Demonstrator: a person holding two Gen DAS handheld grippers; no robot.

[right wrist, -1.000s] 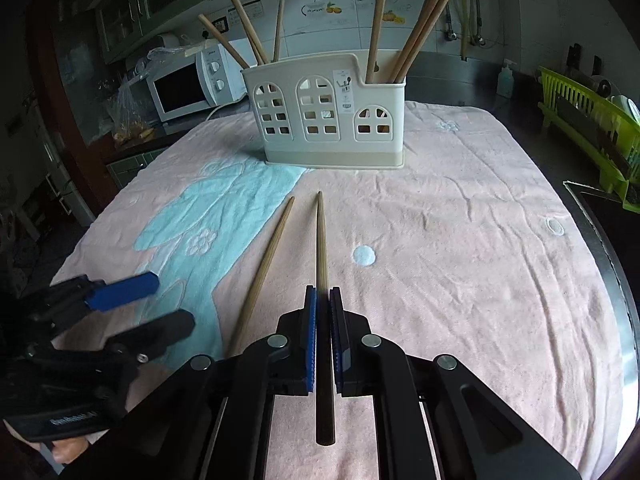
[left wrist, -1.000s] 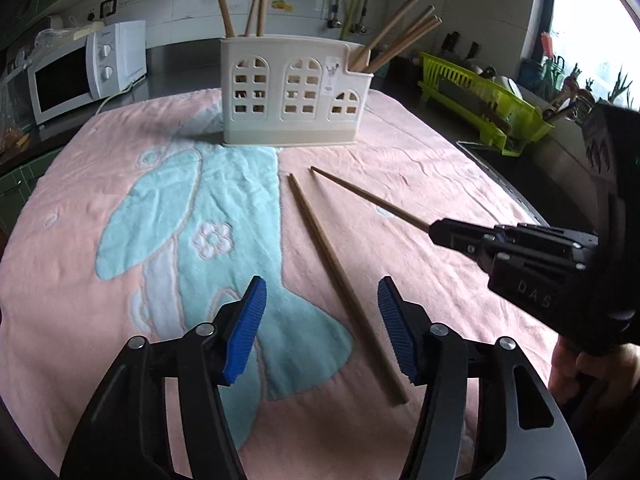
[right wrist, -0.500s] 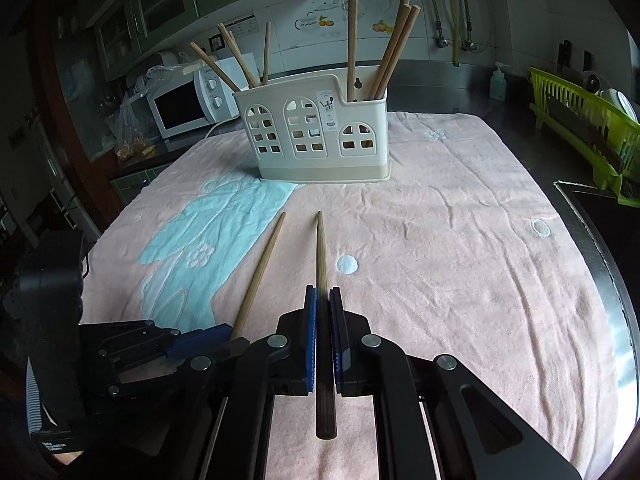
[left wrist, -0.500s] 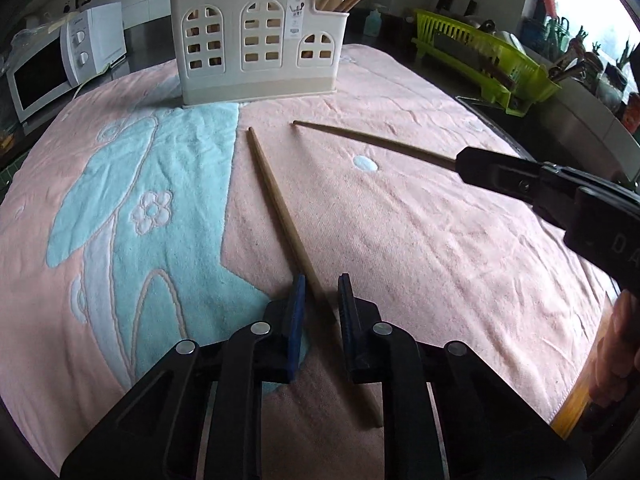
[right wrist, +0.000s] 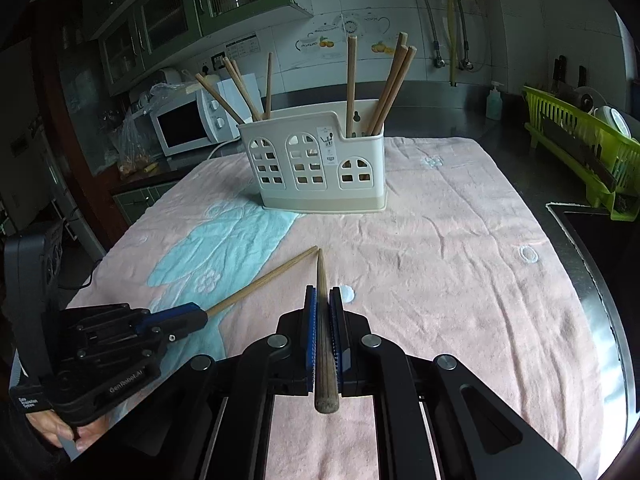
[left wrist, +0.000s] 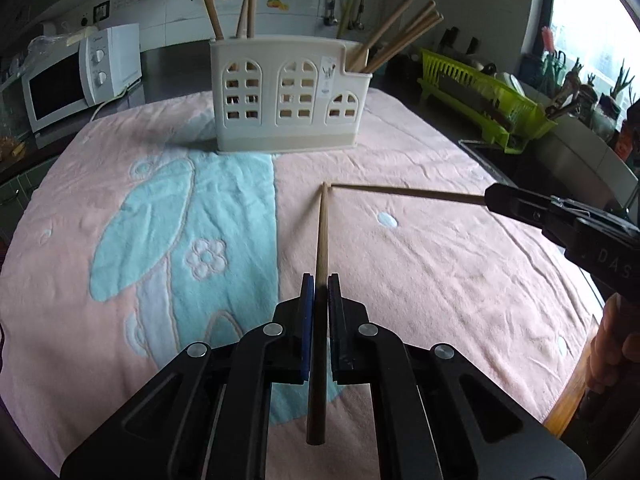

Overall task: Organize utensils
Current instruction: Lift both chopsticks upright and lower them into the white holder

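above the towel (left wrist: pixel 440 272), both grippers (left wrist: pixel 318 280) (right wrist: pixel 324 292) pinch chopsticks (left wrist: pixel 322 232) (right wrist: pixel 321 276).

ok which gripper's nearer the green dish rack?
Right. The right gripper sits on the side toward the dish rack; the left gripper is beyond it, on the microwave side.

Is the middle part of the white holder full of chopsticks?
No, the white holder has chopsticks only at its two ends; nothing sticks up from the middle.
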